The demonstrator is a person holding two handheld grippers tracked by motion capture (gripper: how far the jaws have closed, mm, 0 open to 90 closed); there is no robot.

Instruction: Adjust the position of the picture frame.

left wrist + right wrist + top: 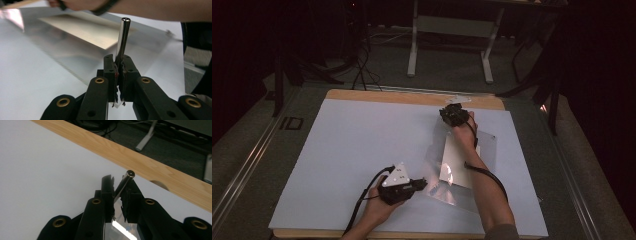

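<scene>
My left gripper (119,58) is shut on a shiny metal rod (123,37) that sticks straight out past its jaws. In the high view this gripper (423,184) lies low on the white sheet (362,145), at the near left corner of a clear plastic sleeve (438,145) holding a pale paper (459,167). The sleeve (62,50) and paper (87,27) lie just beyond the rod. My right gripper (119,183) grips a second metal rod (126,180), tilted to the right between its jaws. It (454,111) sits at the sleeve's far end, near the wooden table edge (387,95).
The person's right forearm (484,190) lies over the sleeve. The wooden edge (150,162) runs just ahead of the right gripper. Beyond the table are a desk's white legs (413,45), cables on the floor (362,65) and dark stands.
</scene>
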